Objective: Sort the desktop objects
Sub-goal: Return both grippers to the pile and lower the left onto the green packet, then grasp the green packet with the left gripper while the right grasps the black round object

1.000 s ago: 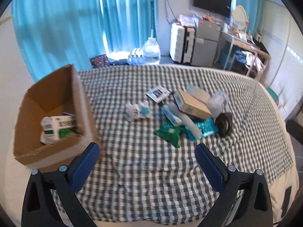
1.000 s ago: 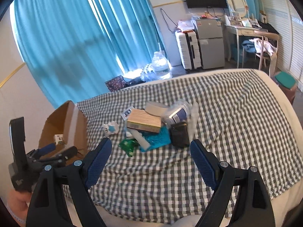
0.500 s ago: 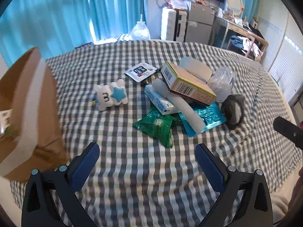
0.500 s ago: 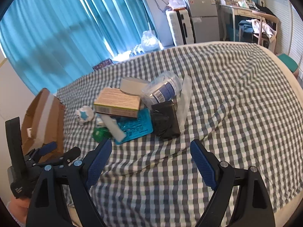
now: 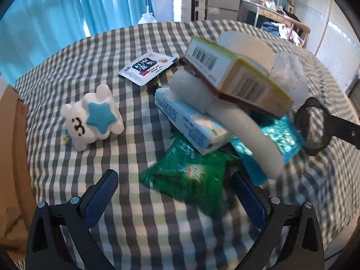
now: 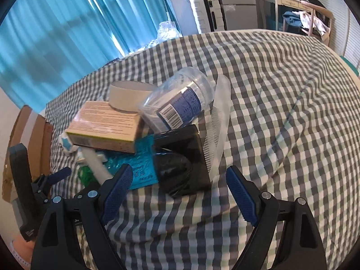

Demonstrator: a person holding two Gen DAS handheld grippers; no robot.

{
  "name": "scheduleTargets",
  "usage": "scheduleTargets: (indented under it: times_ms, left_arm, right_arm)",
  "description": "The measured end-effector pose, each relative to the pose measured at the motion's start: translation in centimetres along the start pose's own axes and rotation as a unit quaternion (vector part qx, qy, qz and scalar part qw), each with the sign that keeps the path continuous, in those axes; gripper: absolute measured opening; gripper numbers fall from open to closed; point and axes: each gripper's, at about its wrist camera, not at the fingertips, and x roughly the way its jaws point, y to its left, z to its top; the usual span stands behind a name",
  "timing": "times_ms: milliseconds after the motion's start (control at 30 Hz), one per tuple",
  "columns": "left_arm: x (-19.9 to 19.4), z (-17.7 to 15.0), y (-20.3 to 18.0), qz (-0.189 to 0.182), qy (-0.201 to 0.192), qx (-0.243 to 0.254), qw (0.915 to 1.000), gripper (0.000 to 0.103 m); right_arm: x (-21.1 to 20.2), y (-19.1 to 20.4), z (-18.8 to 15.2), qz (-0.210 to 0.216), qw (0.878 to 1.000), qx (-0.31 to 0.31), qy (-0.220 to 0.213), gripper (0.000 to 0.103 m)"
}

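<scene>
A pile of objects lies on the checked cloth (image 5: 94,51). My left gripper (image 5: 175,193) is open, its fingers on either side of a green packet (image 5: 189,177). Above it lie a light blue box (image 5: 191,126), a white curved strip (image 5: 243,132), a tan carton (image 5: 238,78) and a teal blister pack (image 5: 281,139). A white plush with a blue star (image 5: 92,121) and a white sachet (image 5: 147,67) lie apart to the left. My right gripper (image 6: 177,191) is open just before a black pouch (image 6: 182,157), with a clear jar (image 6: 180,103) and a clear comb (image 6: 218,123) behind.
A cardboard box (image 5: 11,157) stands at the left edge, and shows in the right wrist view (image 6: 29,139) too. The right gripper's black arm (image 5: 326,128) reaches in from the right. Blue curtains, a suitcase and a desk stand behind the table.
Both grippers have moved forward and down to the pile. The cardboard box has slid to the left edge of the left wrist view. Both stay open.
</scene>
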Motion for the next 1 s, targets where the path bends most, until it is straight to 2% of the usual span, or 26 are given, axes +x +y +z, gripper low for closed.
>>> scheduleTargets:
  times_ms: [133, 167, 233, 267, 300, 333, 400, 567, 600, 633, 767, 867, 1000]
  left_arm:
    - [1.0, 0.3, 0.5, -0.022, 0.008, -0.006, 0.9997, 0.103]
    - [1.1, 0.3, 0.6, -0.018, 0.013, -0.007, 0.9997, 0.102]
    - [0.9, 0.1, 0.6, -0.01, 0.015, -0.008, 0.9998, 0.094]
    - [0.6, 0.0, 0.6, -0.011, 0.012, -0.007, 0.9998, 0.081]
    - [0.4, -0.1, 0.6, -0.018, 0.011, -0.004, 0.9998, 0.065]
    - [0.1, -0.2, 0.4, -0.022, 0.01, 0.0, 0.9997, 0.061]
    - [-0.3, -0.3, 0.3, -0.021, 0.014, 0.004, 0.9997, 0.058]
    - [-1.7, -0.3, 1.4, -0.026, 0.024, -0.022, 0.9991, 0.056]
    - [-2.1, -0.3, 1.8, -0.029, 0.024, -0.029, 0.9989, 0.056]
    - [-2.6, -0.3, 1.9, -0.032, 0.023, -0.034, 0.9987, 0.056]
    - [-5.1, -1.5, 2.7, -0.033, 0.02, -0.046, 0.9982, 0.056]
    - [-7.0, -2.3, 3.1, -0.029, 0.01, -0.042, 0.9987, 0.056]
    - [-9.8, -3.2, 3.1, -0.032, -0.006, -0.052, 0.9981, 0.056]
  right_arm:
    - [0.9, -0.4, 0.1, -0.004, 1.0, 0.004, 0.005, 0.085]
    - [1.0, -0.5, 0.1, -0.002, 1.0, 0.008, 0.008, 0.084]
    - [1.2, -0.6, -0.1, 0.001, 1.0, 0.01, 0.011, 0.072]
    - [1.3, -0.6, -0.1, 0.001, 1.0, 0.008, 0.015, 0.068]
    - [1.4, -0.6, -0.2, -0.001, 1.0, 0.005, 0.018, 0.057]
    - [1.5, -0.7, -0.3, -0.009, 1.0, 0.002, 0.023, 0.05]
    - [1.4, -0.5, -0.8, -0.028, 0.999, -0.007, 0.024, 0.048]
    - [-0.1, -0.6, -1.9, -0.028, 1.0, -0.006, 0.011, 0.039]
    - [-0.6, -0.8, -2.1, -0.024, 1.0, -0.002, 0.008, 0.024]
    - [-1.1, -0.9, -2.2, -0.02, 1.0, 0.0, 0.007, 0.017]
    - [-2.2, -0.6, -2.8, -0.018, 1.0, -0.005, 0.014, 0.017]
    - [-2.8, -0.5, -3.4, 0.001, 1.0, 0.003, 0.02, 0.011]
    - [-4.4, 1.1, -3.7, 0.009, 1.0, -0.006, 0.009, 0.008]
